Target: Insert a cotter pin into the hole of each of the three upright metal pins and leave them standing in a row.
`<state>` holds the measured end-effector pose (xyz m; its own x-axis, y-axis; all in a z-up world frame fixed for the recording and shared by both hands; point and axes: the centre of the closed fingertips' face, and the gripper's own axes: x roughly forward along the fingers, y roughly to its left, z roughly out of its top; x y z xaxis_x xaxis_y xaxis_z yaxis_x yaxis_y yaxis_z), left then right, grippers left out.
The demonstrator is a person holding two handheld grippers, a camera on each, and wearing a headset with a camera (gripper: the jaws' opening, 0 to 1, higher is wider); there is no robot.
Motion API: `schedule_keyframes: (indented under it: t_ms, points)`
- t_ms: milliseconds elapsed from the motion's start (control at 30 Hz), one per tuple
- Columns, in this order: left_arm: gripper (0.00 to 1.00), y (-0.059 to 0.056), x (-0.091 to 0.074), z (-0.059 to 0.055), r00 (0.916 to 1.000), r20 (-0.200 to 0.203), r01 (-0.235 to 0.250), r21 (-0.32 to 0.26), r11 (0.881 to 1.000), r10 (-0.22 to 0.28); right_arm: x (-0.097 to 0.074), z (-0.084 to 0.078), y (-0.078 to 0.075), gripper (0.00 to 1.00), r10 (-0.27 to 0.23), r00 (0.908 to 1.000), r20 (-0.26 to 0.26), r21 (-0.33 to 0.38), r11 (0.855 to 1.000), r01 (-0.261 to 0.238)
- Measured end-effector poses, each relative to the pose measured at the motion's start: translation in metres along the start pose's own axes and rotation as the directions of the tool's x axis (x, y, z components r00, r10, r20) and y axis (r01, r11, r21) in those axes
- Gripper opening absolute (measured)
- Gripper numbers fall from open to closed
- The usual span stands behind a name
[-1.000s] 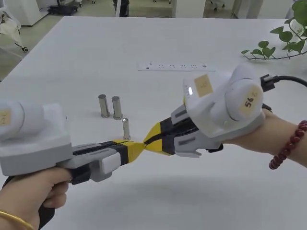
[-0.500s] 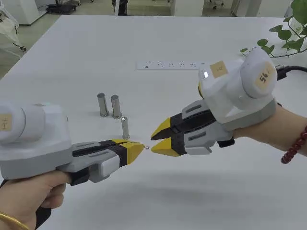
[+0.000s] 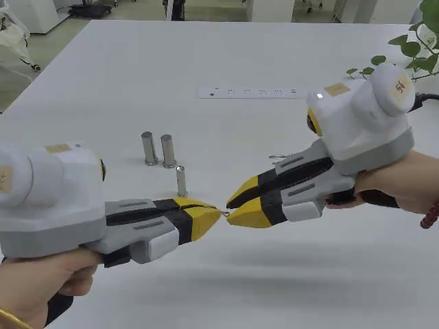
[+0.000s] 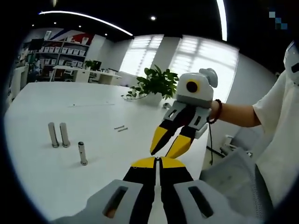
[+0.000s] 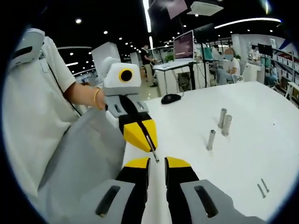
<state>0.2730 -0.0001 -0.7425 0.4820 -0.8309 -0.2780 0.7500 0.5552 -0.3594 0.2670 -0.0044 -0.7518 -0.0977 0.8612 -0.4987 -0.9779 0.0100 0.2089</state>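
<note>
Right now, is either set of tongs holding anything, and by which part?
Left tongs pinch a cotter pin by one end; the rest sticks out in front. Right tongs are open, holding nothing.

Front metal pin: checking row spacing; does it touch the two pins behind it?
Apart. Left gripper view shows a clear gap between front metal pin and rear pins.

Most of the cotter pin (image 5: 151, 148) is buried between the yellow fingers (image 5: 138, 133) of the left gripper (image 3: 218, 214); a thin tip sticks out. The holes in the three metal pins (image 3: 181, 181) are too small to make out. Two loose cotter pins (image 3: 278, 157) on the table (image 3: 206, 62) read as faint slivers. The plant (image 3: 411, 55) is cut off by the head view's right edge.
</note>
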Motion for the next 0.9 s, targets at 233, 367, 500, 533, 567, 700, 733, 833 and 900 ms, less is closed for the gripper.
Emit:
schedule_keyframes:
  t_ms: [233,367,500,533,567,700,733,833,900]
  points:
    - [0.00,-0.010,0.001,-0.001,0.9987,-0.006,0.051,0.021,0.998,-0.051,0.000,-0.002,0.010,0.13,0.049,0.9988,-0.010,-0.008,0.999,-0.049]
    - [0.00,-0.014,0.002,-0.002,0.9978,-0.012,0.065,0.035,0.997,-0.064,0.001,-0.003,0.016,0.09,0.080,0.9967,-0.011,-0.017,0.997,-0.080]
    - [0.00,-0.017,0.003,-0.003,0.9968,-0.015,0.079,0.047,0.996,-0.079,0.001,-0.004,0.019,0.07,0.094,0.9954,-0.019,-0.019,0.995,-0.094]
    - [0.00,-0.018,0.003,-0.003,0.9967,-0.015,0.081,0.050,0.995,-0.080,0.001,-0.004,0.019,0.07,0.097,0.9951,-0.019,-0.020,0.995,-0.097]
    - [0.00,-0.019,0.003,-0.003,0.9963,-0.014,0.086,0.050,0.995,-0.085,0.001,-0.004,0.019,0.07,0.099,0.9950,-0.019,-0.018,0.995,-0.099]
    - [0.00,-0.020,0.003,-0.002,0.9957,-0.012,0.092,0.056,0.994,-0.091,0.001,-0.004,0.020,0.06,0.105,0.9943,-0.019,-0.027,0.994,-0.105]
    - [0.00,-0.020,0.003,-0.002,0.9955,-0.012,0.095,0.055,0.994,-0.094,0.001,-0.004,0.021,0.06,0.108,0.9939,-0.020,-0.027,0.994,-0.109]
    - [0.00,-0.022,0.002,-0.002,0.9949,-0.011,0.101,0.059,0.993,-0.100,0.000,-0.004,0.023,0.05,0.114,0.9930,-0.028,-0.041,0.992,-0.116]
    - [0.00,-0.022,0.002,-0.002,0.9952,-0.009,0.098,0.061,0.993,-0.098,0.001,-0.004,0.023,0.05,0.109,0.9935,-0.033,-0.054,0.992,-0.110]
